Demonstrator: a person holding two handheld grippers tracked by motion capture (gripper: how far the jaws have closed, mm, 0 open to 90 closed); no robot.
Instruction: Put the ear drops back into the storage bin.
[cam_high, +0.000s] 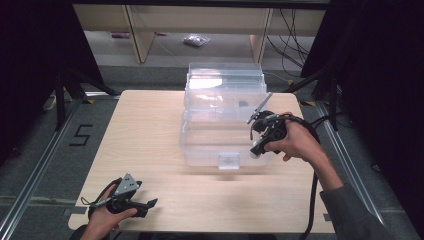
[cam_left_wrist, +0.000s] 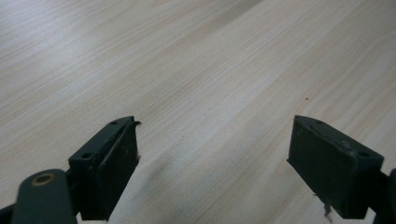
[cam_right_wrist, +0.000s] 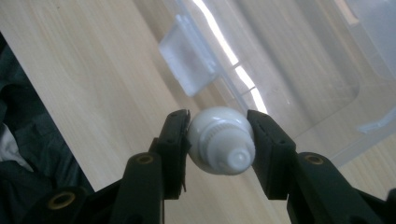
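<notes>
The right tongs (cam_right_wrist: 219, 142) pinch a small white round cap (cam_right_wrist: 220, 140) between both jaws, just above the front edge of a clear plastic box (cam_high: 222, 117). The left tongs (cam_left_wrist: 212, 163) are spread wide over the bare wooden table (cam_left_wrist: 196, 70), well apart from the box

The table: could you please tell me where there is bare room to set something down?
The table's whole left half is bare, between its left edge and the clear box. The near strip between the left gripper and right forearm is free too. Around the right gripper, beside the box, it is crowded.
</notes>
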